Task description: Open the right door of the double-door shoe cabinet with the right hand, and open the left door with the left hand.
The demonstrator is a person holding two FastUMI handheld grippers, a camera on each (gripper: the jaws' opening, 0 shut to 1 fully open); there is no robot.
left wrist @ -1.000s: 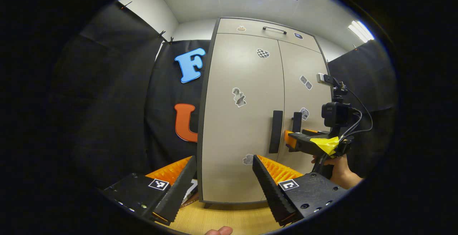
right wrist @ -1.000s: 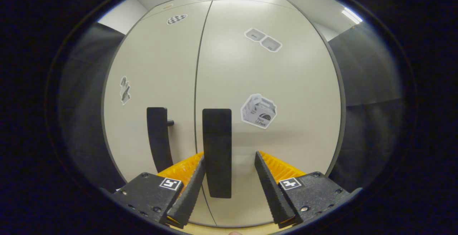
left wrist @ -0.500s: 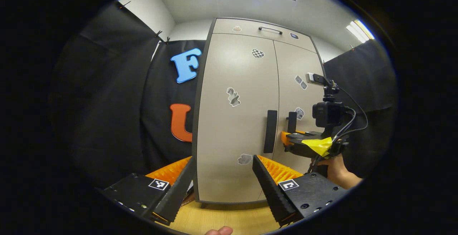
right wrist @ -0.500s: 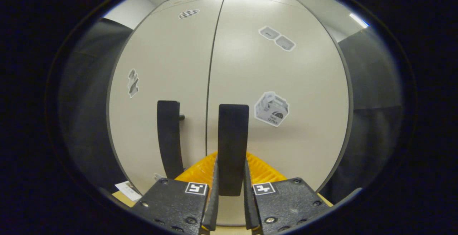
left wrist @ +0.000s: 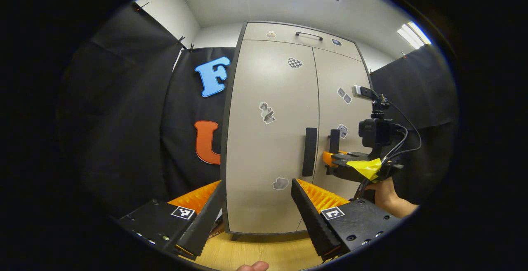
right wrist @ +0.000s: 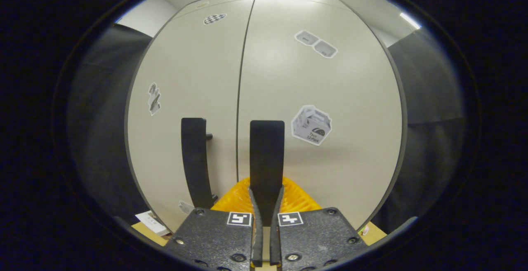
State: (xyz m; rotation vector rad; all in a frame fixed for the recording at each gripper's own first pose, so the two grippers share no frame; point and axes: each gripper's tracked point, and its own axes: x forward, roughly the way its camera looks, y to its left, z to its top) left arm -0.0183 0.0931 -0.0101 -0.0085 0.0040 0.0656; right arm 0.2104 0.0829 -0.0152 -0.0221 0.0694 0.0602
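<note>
Now right hand-held gripper (right wrist: 264,205) clamped on right door handle (right wrist: 266,155) | left hand-held gripper (left wrist: 258,211) spread wide, off left door handle (left wrist: 309,151) | pull straight back, follow hinge arc, doors (right wrist: 330,97) closed.

right gripper (right wrist: 264,205) jaws now clamped on right door handle (right wrist: 266,159)
</note>
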